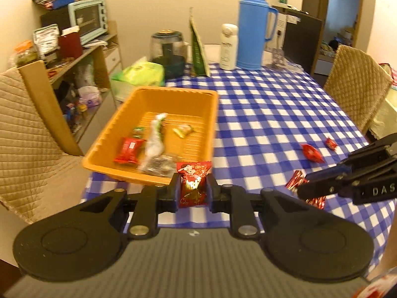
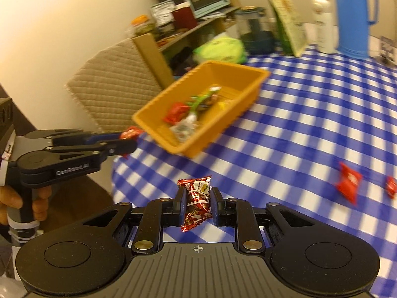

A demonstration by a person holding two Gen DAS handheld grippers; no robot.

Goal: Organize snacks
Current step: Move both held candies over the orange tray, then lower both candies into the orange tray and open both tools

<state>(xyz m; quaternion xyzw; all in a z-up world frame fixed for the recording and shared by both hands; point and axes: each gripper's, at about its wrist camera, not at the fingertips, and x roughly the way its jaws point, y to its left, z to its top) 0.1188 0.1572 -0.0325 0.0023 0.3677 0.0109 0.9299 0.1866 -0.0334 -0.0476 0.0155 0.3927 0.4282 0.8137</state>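
Checked tablecloth point(image 1: 273, 114); jaws clamping snack packets point(image 1: 193, 186).

blue thermos point(image 1: 253, 27), toaster oven point(image 1: 89, 18), checkered tablecloth point(image 1: 273, 114)

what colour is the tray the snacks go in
Orange tray, best seen in the left wrist view.

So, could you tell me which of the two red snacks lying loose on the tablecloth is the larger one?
The larger red packet, lying nearer the orange tray; the small red candy beside it sits further from the tray, at the right edge of the right wrist view.
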